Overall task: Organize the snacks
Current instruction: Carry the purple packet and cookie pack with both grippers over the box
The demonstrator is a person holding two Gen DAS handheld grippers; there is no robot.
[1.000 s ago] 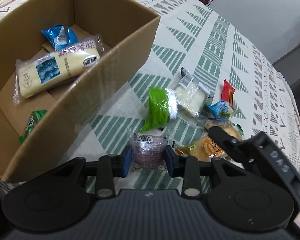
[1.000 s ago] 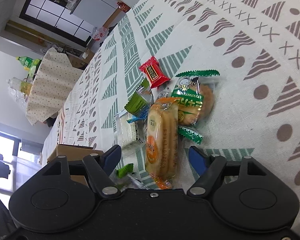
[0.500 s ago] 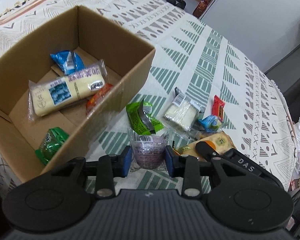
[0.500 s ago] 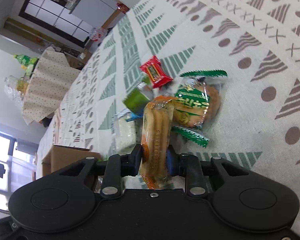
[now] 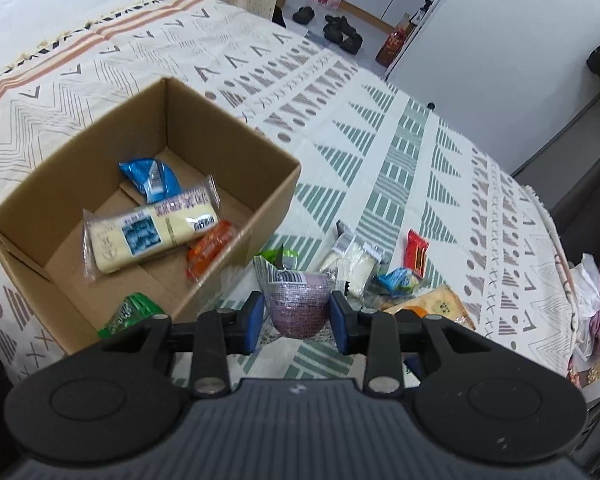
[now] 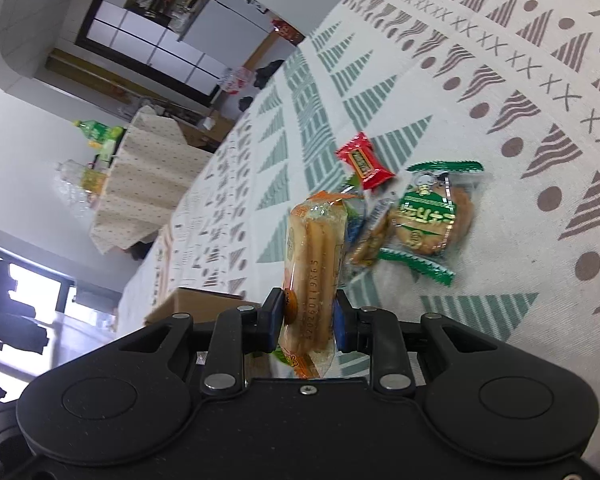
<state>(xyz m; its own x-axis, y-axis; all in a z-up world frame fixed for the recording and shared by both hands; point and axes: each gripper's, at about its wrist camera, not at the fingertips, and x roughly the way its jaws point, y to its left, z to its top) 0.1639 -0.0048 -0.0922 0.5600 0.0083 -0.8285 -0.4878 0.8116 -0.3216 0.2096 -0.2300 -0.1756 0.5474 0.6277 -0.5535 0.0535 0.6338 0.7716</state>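
My left gripper [image 5: 298, 318] is shut on a purple snack in a clear wrapper [image 5: 298, 304], held above the cloth just right of an open cardboard box [image 5: 236, 136]. Inside the box lie a long cream cake pack [image 5: 148, 236], a blue packet [image 5: 150, 178], an orange packet [image 5: 210, 246] and a green packet [image 5: 130, 314]. My right gripper [image 6: 306, 326] is shut on an orange-wrapped biscuit pack [image 6: 312, 264], lifted off the table. Beyond it lie a green-wrapped round cracker [image 6: 434, 218] and a red candy [image 6: 364, 162].
On the patterned tablecloth [image 5: 400, 148] right of the box lie a white cake pack [image 5: 356, 264], a red candy [image 5: 416, 250], a small blue packet [image 5: 396, 280] and a green wrapper [image 5: 278, 256]. The box corner [image 6: 192, 302] shows in the right wrist view. Shoes [image 5: 340, 32] sit on the floor beyond.
The right gripper closed on the orange biscuit pack and raised it off the cloth. The left gripper rose with the purple snack, so the box and table look farther below.
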